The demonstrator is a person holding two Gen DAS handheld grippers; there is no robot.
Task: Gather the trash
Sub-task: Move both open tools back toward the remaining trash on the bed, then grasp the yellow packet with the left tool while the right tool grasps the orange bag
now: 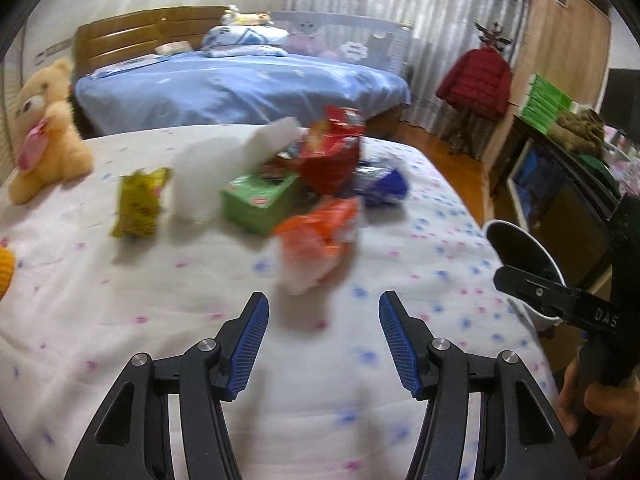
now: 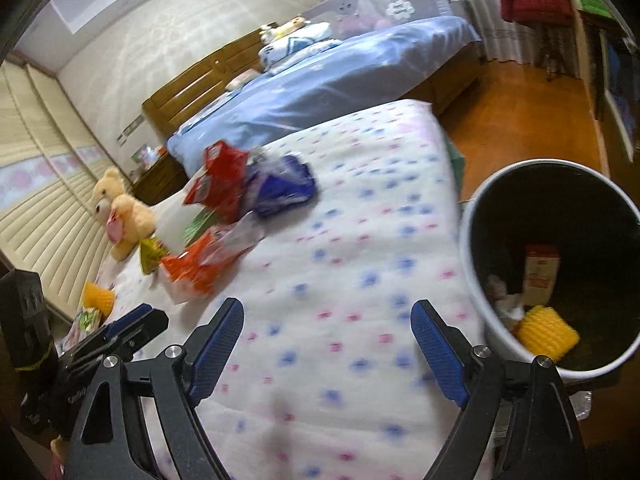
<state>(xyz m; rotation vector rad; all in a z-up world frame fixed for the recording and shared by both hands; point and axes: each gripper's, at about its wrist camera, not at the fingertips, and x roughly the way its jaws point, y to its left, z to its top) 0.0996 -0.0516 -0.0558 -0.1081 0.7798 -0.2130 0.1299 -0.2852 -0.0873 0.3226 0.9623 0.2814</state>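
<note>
Blue-padded fingers [image 1: 250,344] of the left gripper [image 1: 324,344] fill the bottom of the left wrist view, standing apart with nothing between them and only the white flowered quilt [image 1: 120,312] below. Just beyond their tips lies the nearest trash, an orange wrapper [image 1: 320,236], crumpled, its long axis running away from the camera and a little to the right, its pale end toward the gripper. Behind it sits a green box [image 1: 260,202], with a white sheet [image 1: 224,172] standing up at its left and a red bag [image 1: 332,156] upright at its right. A blue wrapper [image 1: 384,186] lies to the right of the red bag, its long axis across the view. A yellow wrapper [image 1: 138,204] stands apart to the left, long axis roughly upright in the view. All of this trash rests on the quilt near the middle of the bed; motion blur hides finer detail. A teddy bear [image 1: 44,128] sits at the far left. The right gripper [image 2: 328,346] has its fingers [image 2: 438,356] spread wider, also empty, over bare quilt near the bed's edge. Right beside it, off the bed, stands a bin [image 2: 468,240] with a white rim and dark inside, holding a carton [image 2: 540,276], a yellow ridged thing [image 2: 548,330] and some pale scraps. In the left wrist view a hand [image 1: 600,412] holds the right gripper's handle at the right edge.
</note>
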